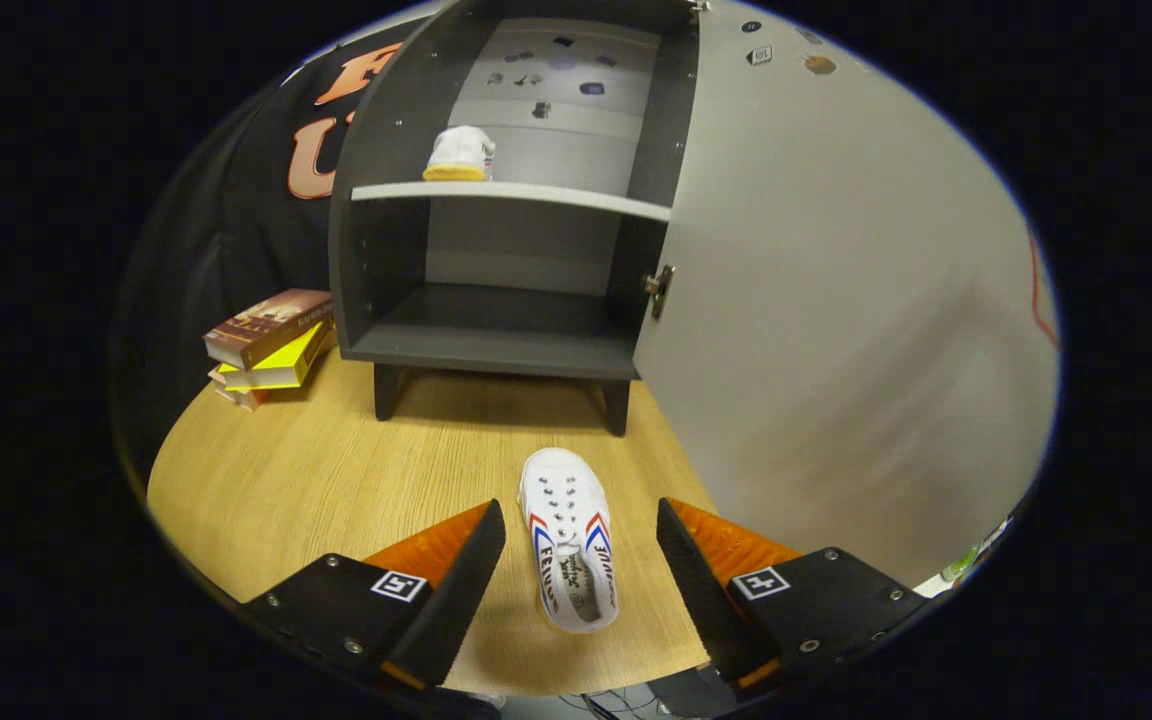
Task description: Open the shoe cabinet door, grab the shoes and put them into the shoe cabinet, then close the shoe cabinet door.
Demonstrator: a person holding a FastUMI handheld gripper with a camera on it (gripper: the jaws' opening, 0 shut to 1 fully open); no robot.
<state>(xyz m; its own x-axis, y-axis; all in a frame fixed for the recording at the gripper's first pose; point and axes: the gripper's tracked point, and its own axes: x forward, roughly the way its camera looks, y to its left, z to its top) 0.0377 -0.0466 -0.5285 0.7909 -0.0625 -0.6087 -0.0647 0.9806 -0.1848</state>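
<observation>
Shoe cabinet (496, 330), far on worktop (316, 470): door (836, 330) swung open right, giving access. One white shoe (460, 154) already on upper shelf (511, 196). Second white shoe (568, 540) near, on worktop, between the tongs (581, 565), which stand apart, untouching, apparently lined up to grasp. Books (271, 345) stacked left.

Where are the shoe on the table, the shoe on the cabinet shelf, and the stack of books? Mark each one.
shoe on the table (569, 535), gripper view, on its laced upper, between the open tool's fingers.
shoe on the cabinet shelf (460, 152), gripper view, on its heel.
stack of books (269, 345), gripper view, on the top book's edge.
</observation>
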